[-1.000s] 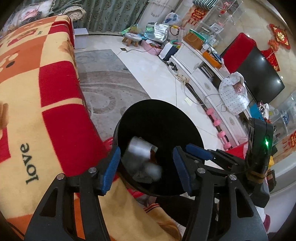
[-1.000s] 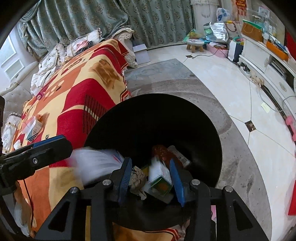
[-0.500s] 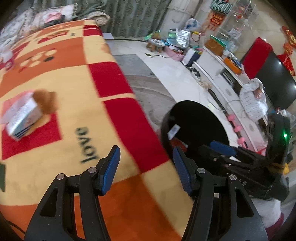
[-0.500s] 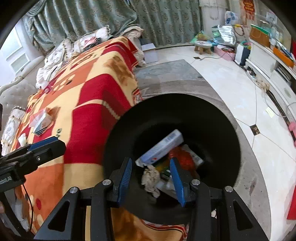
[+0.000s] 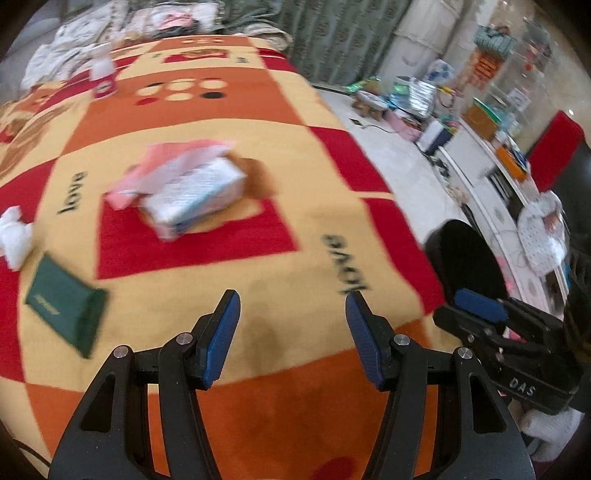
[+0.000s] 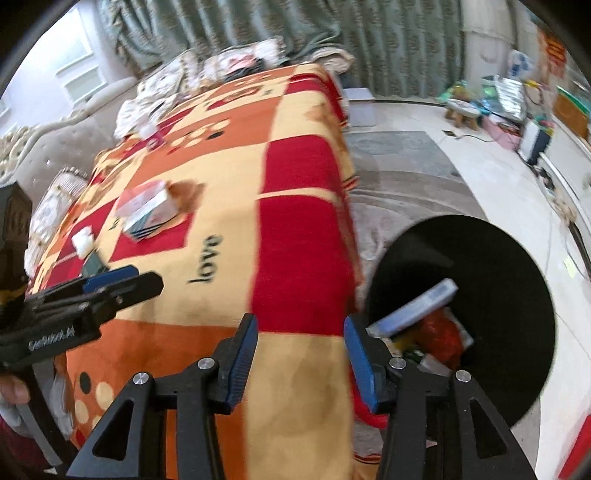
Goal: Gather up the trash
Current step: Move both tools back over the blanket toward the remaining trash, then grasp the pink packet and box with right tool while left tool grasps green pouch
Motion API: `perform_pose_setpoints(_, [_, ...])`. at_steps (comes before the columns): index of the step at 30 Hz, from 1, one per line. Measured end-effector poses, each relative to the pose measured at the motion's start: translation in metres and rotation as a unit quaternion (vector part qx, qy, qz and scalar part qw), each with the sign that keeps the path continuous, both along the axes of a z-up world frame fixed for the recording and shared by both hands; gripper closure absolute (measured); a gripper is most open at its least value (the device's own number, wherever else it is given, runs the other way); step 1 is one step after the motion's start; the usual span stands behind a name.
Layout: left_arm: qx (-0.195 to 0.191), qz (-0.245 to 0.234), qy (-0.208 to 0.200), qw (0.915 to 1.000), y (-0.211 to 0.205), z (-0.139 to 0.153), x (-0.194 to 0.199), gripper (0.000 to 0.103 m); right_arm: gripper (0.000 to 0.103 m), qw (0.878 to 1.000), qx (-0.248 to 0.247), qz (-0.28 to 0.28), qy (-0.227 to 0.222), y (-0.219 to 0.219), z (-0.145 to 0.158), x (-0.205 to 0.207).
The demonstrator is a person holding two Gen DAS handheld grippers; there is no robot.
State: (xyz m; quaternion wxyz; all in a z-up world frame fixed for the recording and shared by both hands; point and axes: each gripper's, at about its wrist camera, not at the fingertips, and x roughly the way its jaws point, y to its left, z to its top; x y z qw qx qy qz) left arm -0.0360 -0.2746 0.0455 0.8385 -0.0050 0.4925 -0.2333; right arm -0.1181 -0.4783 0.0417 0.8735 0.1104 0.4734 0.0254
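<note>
My left gripper [image 5: 291, 314] hangs open and empty over the checked blanket [image 5: 258, 155]. Ahead of it lie a white and pink tissue pack [image 5: 192, 195], a flat green packet [image 5: 64, 304] and a crumpled white tissue [image 5: 14, 236] at the far left. My right gripper [image 6: 299, 339] is empty over the blanket's edge, its jaws opening. The black bin [image 6: 480, 302] stands on the floor to its right, with a blue-white box [image 6: 417, 310] and red wrappers [image 6: 439, 332] inside. The same tissue pack [image 6: 147, 210] shows further back in the right wrist view.
A small bottle [image 5: 103, 77] stands far back on the blanket near heaped bedding [image 5: 110, 26]. A grey rug [image 6: 406, 166] and pale tiled floor lie right of the bed. A white TV unit [image 5: 491, 173] with clutter lines the far wall.
Both grippers have swung left, from above the bin to over the blanket. The items seen at the jaws a second ago now lie in the bin. The right jaws stand wider.
</note>
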Motion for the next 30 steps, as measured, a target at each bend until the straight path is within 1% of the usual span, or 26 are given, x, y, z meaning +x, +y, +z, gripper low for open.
perform_pose_setpoints(6, [0.004,0.054,0.001,0.9985,0.049,-0.003,0.027,0.045,0.053,0.999,-0.001,0.039,0.011,0.037,-0.006,0.016])
perform_pose_setpoints(9, [0.007,0.077,0.001,0.997,0.065,-0.004,0.045,0.045,0.051,0.999,-0.002,0.05,0.014,0.05,-0.006,0.024])
perform_pose_setpoints(13, [0.01,0.098,0.016,0.995,0.086,-0.011,0.059,0.045,0.05,0.998,0.0,0.065,0.009,0.065,0.0,0.033])
perform_pose_setpoints(16, [0.011,0.097,0.019,0.9951,0.099,-0.013,0.053,0.045,0.048,0.997,-0.002,0.077,0.005,0.076,0.006,0.041])
perform_pose_setpoints(20, [0.022,0.088,0.021,0.9957,0.117,-0.012,0.035,0.045,0.043,0.996,0.001,0.092,0.001,0.092,0.012,0.055])
perform_pose_setpoints(23, [0.021,0.09,0.023,0.9954,0.134,-0.011,0.019,0.045,0.041,0.994,0.0,0.107,-0.004,0.106,0.016,0.067])
perform_pose_setpoints(27, [0.006,0.087,0.026,0.9958,0.152,-0.007,-0.002,0.045,0.039,0.992,0.001,0.125,-0.009,0.126,0.021,0.085])
perform_pose_setpoints(30, [-0.007,0.087,0.019,0.996,0.159,0.001,-0.015,0.045,0.035,0.992,0.009,0.129,-0.011,0.137,0.022,0.102])
